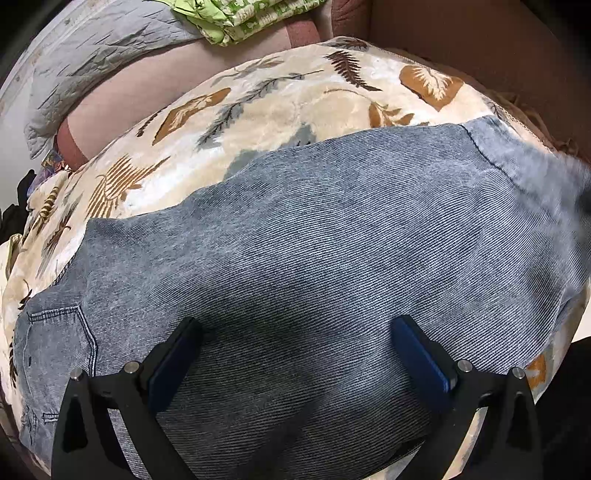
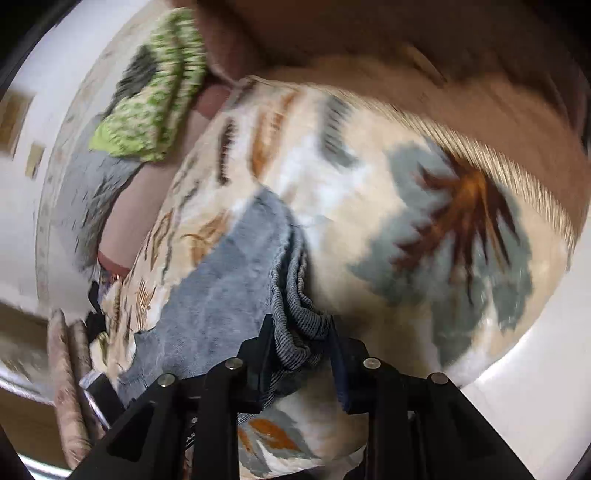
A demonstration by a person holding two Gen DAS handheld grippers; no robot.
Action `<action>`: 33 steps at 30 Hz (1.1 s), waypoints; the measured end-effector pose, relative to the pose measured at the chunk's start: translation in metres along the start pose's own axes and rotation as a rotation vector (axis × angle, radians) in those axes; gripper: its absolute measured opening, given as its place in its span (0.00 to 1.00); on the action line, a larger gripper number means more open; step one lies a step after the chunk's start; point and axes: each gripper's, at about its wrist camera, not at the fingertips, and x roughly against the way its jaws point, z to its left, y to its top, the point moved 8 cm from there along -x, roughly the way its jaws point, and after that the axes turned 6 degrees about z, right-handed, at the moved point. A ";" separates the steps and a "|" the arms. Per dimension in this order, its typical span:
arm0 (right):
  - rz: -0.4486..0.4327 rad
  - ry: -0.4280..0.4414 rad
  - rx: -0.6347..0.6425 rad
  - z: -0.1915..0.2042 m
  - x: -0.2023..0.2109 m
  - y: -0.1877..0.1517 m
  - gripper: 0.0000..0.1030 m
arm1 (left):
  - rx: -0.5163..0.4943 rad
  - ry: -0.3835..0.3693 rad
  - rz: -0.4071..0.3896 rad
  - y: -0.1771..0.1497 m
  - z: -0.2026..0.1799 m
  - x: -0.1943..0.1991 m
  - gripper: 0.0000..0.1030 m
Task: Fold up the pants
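Observation:
Blue-grey denim pants (image 1: 314,236) lie spread across a cream blanket with a leaf print (image 1: 295,96); a back pocket shows at the lower left. My left gripper (image 1: 295,325) hovers over the denim with its jaws wide apart and nothing between them. In the blurred right wrist view the pants (image 2: 218,295) run away to the left, and a bunched, gathered edge of the cloth sits between the fingers of my right gripper (image 2: 301,328), which is shut on it, a little above the blanket (image 2: 369,192).
A green patterned cloth (image 1: 243,18) and a grey quilted cover (image 1: 92,59) lie at the back left. Brown upholstery (image 1: 480,48) rises behind the blanket. Dark clothing lies at the left edge (image 1: 14,214).

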 end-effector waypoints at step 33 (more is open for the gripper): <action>0.352 0.369 0.122 0.140 -0.114 -0.107 0.85 | 0.251 -0.025 0.033 -0.048 0.113 0.030 0.99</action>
